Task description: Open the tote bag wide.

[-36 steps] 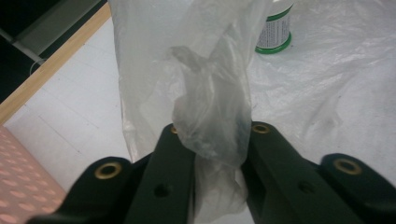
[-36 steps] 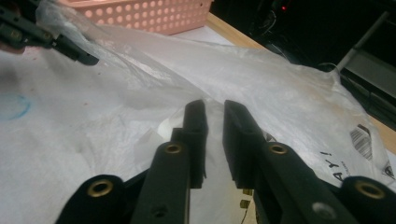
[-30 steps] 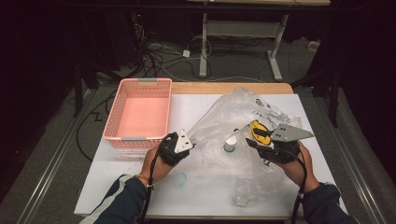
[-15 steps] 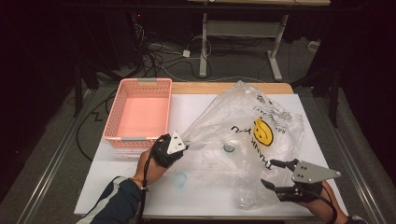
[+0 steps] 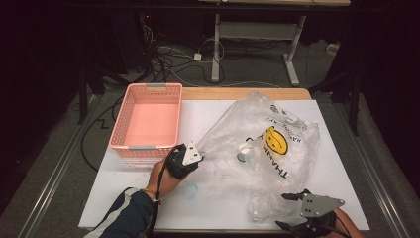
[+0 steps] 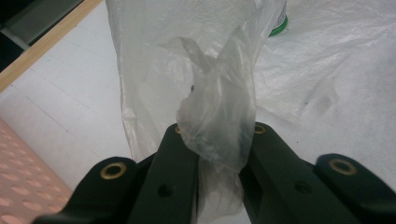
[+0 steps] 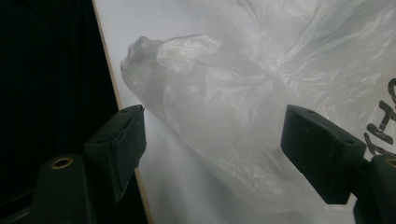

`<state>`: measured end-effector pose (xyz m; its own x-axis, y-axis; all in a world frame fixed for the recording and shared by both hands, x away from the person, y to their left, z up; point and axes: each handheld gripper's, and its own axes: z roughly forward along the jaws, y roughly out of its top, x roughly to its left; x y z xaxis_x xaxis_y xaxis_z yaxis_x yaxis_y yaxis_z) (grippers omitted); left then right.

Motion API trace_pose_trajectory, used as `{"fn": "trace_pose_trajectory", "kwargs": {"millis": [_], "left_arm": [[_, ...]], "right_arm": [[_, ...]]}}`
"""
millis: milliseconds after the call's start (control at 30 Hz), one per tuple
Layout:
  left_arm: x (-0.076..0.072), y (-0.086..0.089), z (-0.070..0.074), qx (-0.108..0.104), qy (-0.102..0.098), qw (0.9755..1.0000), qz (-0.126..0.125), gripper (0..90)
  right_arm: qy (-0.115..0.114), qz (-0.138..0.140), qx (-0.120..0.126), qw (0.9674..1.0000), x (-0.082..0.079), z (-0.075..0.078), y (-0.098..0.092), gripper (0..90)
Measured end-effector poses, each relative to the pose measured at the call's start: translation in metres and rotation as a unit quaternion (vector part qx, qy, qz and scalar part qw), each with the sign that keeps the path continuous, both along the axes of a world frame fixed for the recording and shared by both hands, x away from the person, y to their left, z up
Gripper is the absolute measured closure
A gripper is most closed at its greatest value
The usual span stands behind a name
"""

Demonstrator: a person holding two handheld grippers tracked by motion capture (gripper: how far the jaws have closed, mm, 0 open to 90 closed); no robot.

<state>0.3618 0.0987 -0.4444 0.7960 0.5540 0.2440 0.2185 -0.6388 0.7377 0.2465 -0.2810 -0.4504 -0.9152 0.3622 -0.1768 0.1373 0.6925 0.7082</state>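
A clear plastic bag (image 5: 257, 124) with a yellow smiley face and black lettering lies spread across the white table top. A small white item with a green base (image 5: 242, 151) sits inside it. My left gripper (image 5: 190, 154) is shut on a bunched end of the bag (image 6: 212, 107), the plastic pinched between its jaws (image 6: 215, 140). My right gripper (image 5: 285, 210) is at the front right edge of the table, just short of the bag's near corner. Its jaws have just been opening and now stand wide (image 7: 212, 140). Crumpled plastic (image 7: 196, 79) lies ahead between them, untouched by either pad.
An empty pink basket (image 5: 148, 119) stands at the table's left, just beyond my left hand. A faint bluish ring (image 5: 190, 188) lies on the white cover near the left forearm. Past the table's wooden far edge (image 5: 237, 93) are floor cables and a desk frame (image 5: 257, 34).
The right gripper let go of the bag near the smiley face, opened, and drew back and down to the table's front right edge. The bag sank and spread out. The left gripper kept still.
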Motion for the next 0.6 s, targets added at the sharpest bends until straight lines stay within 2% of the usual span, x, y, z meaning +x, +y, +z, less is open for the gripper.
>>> {"fn": "trace_pose_trajectory", "kwargs": {"millis": [67,100,167,200,233,267,300,367,433,533,600], "left_arm": [[0.0,0.0,0.0,0.0,-0.001,1.0,0.0,86.6],[0.0,0.0,0.0,-0.001,-0.001,1.0,0.0,86.6],[0.0,-0.001,0.0,-0.001,-0.001,1.0,-0.002,86.6],[0.0,-0.001,0.0,-0.001,-0.001,1.0,-0.002,86.6],[0.0,-0.002,0.0,-0.001,-0.001,1.0,-0.004,86.6],[0.0,-0.002,0.0,-0.001,-0.001,1.0,-0.004,86.6],[0.0,-0.002,0.0,0.002,-0.002,1.0,-0.006,86.6],[0.0,-0.003,0.002,-0.001,-0.004,1.0,-0.006,86.6],[-0.001,-0.002,0.004,-0.007,-0.007,0.9999,-0.005,86.6],[-0.003,0.0,0.01,-0.019,-0.015,0.9997,-0.003,86.6],[-0.004,0.002,0.015,-0.028,-0.022,0.9994,-0.001,86.6]], "right_arm": [[-0.003,-0.01,-0.021,0.9997,0.002,-0.007,0.004,27.3],[-0.007,-0.016,-0.031,0.9994,0.004,-0.011,0.006,31.8],[-0.018,-0.034,-0.039,0.9985,0.008,-0.015,0.008,47.2],[-0.018,-0.034,-0.039,0.9985,0.008,-0.015,0.008,47.2],[-0.021,-0.039,-0.032,0.9985,0.012,-0.016,0.009,60.7],[-0.021,-0.039,-0.032,0.9985,0.012,-0.016,0.009,60.7],[-0.032,-0.04,-0.038,0.9979,0.013,-0.015,0.013,71.9],[-0.047,-0.035,-0.042,0.9974,0.013,-0.013,0.016,83.9],[-0.058,-0.035,-0.031,0.9972,0.012,-0.008,0.018,89.7],[-0.083,-0.031,-0.005,0.996,0.007,0.002,0.022,90.0],[-0.103,-0.029,0.015,0.9941,0.005,0.012,0.023,90.0]]}}
